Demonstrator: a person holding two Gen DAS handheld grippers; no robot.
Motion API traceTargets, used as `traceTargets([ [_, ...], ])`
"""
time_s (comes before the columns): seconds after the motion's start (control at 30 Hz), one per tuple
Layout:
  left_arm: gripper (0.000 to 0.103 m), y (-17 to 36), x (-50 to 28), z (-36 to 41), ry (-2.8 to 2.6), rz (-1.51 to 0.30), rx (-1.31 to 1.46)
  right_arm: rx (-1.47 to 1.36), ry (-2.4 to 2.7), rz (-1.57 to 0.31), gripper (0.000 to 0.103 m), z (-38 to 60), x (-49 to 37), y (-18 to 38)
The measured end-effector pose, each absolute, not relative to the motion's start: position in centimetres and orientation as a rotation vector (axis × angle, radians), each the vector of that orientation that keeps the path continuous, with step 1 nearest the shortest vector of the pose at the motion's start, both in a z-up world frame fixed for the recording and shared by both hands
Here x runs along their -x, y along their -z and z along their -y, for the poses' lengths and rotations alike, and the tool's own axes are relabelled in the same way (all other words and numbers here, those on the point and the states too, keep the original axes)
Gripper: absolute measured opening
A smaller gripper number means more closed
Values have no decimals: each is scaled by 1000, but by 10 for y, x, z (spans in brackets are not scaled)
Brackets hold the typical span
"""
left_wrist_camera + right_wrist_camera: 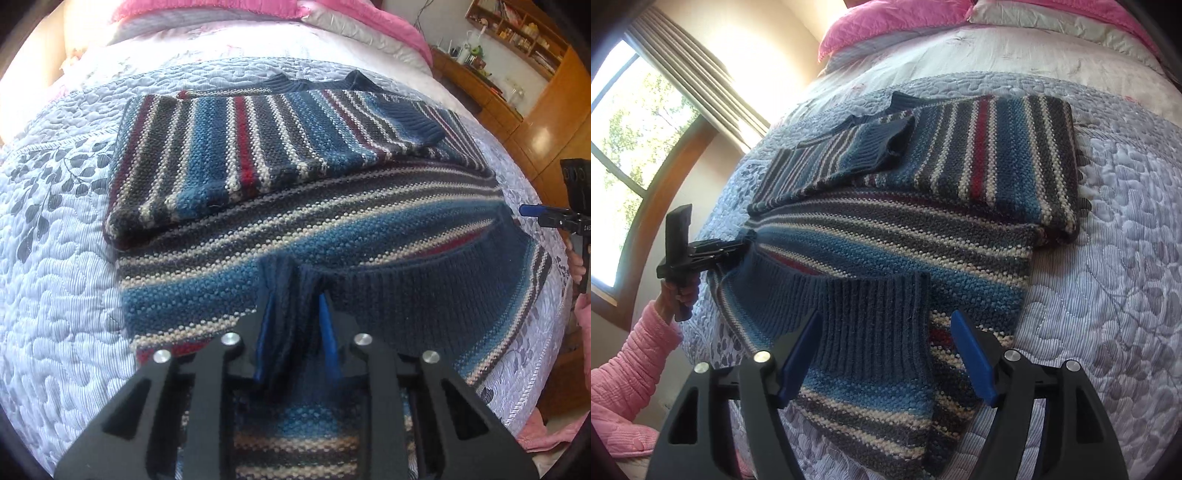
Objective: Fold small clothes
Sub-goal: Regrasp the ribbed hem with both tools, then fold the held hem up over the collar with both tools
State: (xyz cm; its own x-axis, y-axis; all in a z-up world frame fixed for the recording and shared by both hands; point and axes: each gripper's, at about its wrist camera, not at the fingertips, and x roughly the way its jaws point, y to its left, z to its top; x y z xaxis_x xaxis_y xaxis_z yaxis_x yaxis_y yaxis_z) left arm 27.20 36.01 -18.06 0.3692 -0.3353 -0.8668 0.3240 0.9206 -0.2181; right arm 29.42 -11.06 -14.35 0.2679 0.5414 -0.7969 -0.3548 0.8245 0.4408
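Note:
A striped knit sweater (332,229) in blue, grey, cream and red lies on the bed, its far part folded over into a thick band (229,147). My left gripper (297,299) is shut on a bunched piece of the sweater's navy ribbed edge. From the right wrist view, the left gripper (738,247) sits at the sweater's left edge. My right gripper (886,317) is open, its blue pads standing on either side of a navy ribbed cuff (871,325) without touching it. The right gripper (535,212) also shows at the right edge of the left wrist view.
A pale quilted bedspread (1108,240) with leaf print covers the bed. Pink bedding and pillows (207,11) are piled at the far end. Wooden shelves and cabinets (517,55) stand right of the bed; a window with a curtain (639,122) is on its left. A hand and pink sleeve (646,350) hold the left gripper.

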Motion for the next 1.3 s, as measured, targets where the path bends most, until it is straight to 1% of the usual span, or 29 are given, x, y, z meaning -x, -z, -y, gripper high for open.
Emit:
traceTargets([
  [0.07,20,181,-271,-361,421,-1111,6,-152,-602,-1164,73,108,-298,148],
  [0.1,22,181,-272,-361,417,-1114,3,-139,-599,-1171,73,107,-300,151],
  [0.17,37,183,-275,-362,397,-1116,0,-125,-604,-1183,73,104,-304,156],
  [0.2,41,183,-276,-363,386,-1113,-6,-122,-612,-1187,73,103,-305,157],
  [0.27,56,184,-279,-365,382,-1114,4,-123,-631,-1201,73,99,-309,163],
  [0.3,58,186,-280,-366,391,-1121,20,-122,-642,-1211,73,96,-310,165],
  [0.4,60,193,-284,-366,405,-1142,28,-83,-659,-1226,74,85,-311,173],
  [0.43,59,194,-284,-366,410,-1143,32,-76,-661,-1226,74,82,-312,174],
  [0.5,58,195,-286,-367,418,-1148,48,-66,-663,-1218,71,77,-312,175],
  [0.57,43,195,-285,-368,439,-1151,72,-40,-664,-1205,45,73,-310,173],
  [0.6,39,194,-284,-368,445,-1152,78,-20,-657,-1199,41,71,-308,172],
  [0.63,33,193,-282,-367,446,-1149,70,-8,-662,-1194,30,70,-306,171],
  [0.67,26,192,-281,-364,447,-1143,56,-9,-678,-1190,14,70,-305,169],
  [0.77,14,186,-275,-359,450,-1127,53,-35,-707,-1168,13,72,-297,163],
  [0.9,13,170,-263,-360,444,-1077,78,-97,-717,-1132,13,84,-288,149],
  [1.07,13,137,-251,-363,441,-989,103,-146,-722,-1077,13,97,-284,121],
  [1.3,13,88,-276,-365,377,-879,126,-174,-668,-1010,13,100,-314,81],
])
